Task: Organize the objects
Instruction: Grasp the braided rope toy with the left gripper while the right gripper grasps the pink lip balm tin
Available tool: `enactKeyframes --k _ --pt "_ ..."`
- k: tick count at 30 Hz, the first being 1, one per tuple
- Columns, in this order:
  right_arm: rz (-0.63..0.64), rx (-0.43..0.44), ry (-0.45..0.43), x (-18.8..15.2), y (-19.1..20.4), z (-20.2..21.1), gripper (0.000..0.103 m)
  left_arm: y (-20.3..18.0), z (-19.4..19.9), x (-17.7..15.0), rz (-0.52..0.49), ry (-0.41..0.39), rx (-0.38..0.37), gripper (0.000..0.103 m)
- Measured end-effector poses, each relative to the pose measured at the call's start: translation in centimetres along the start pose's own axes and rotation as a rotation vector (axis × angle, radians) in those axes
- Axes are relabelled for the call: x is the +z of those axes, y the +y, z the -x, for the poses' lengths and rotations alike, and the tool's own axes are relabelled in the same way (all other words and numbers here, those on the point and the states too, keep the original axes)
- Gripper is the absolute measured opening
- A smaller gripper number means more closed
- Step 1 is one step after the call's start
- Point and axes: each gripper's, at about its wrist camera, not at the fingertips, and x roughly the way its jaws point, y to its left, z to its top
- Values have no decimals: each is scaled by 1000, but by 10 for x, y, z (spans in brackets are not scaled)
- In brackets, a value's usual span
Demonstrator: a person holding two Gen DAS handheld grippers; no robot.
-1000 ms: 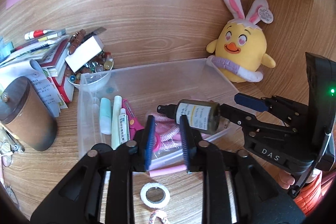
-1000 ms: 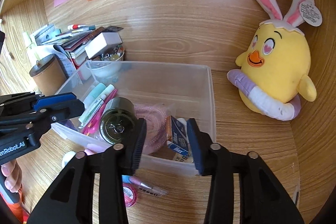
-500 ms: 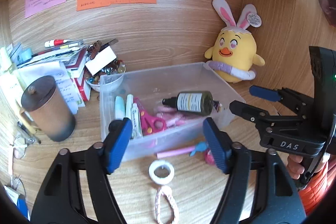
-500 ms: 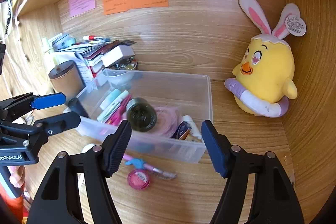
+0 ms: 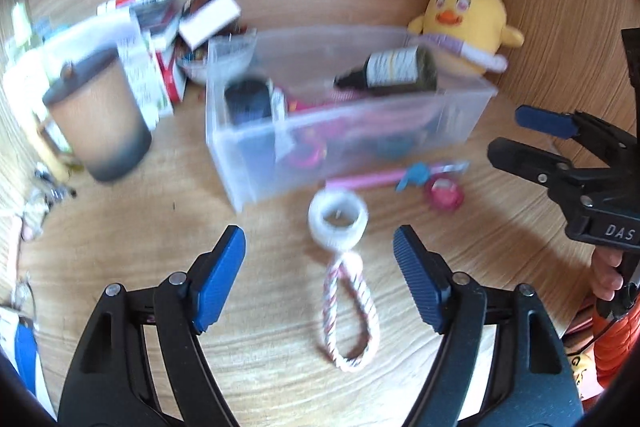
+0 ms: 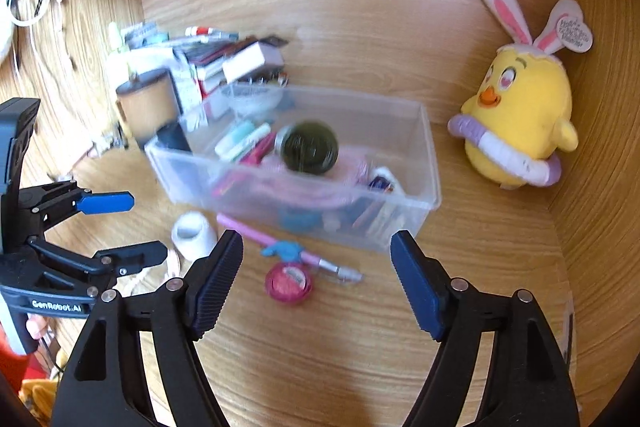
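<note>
left wrist view: the dark bottle (image 5: 394, 73) is now seen lying in the clear bin (image 5: 460, 107), released by the right gripper (image 6: 316, 277), whose jaws are opening with nothing between them. the left gripper (image 5: 320, 273) is likewise opening, empty, above the tape roll (image 5: 338, 221) and rope loop (image 5: 352, 307) on the counter (image 5: 160, 247), judged next.
</note>
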Motion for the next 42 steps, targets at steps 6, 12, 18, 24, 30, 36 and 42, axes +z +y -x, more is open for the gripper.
enactKeyframes --k 6,12,18,24,30,36,42 --pt "14 7 74 -16 6 -20 73 8 -14 -13 33 53 -28 76" --pt "19 24 132 -22 10 -39 73 2 -22 -18 12 75 -31 66" --pt "11 47 185 -22 11 -54 53 0 -24 -18 -6 82 -49 49" --pt "31 42 205 -21 16 -61 37 -4 -25 -18 -24 74 -63 27" --pt "50 30 197 -22 21 -62 32 -6 -24 -20 -36 65 -64 19" --pt "40 45 175 -21 22 -54 32 -5 -19 -20 -23 50 -64 19" --pt "23 56 124 -15 20 -35 32 -6 -4 -12 -20 -3 -53 19"
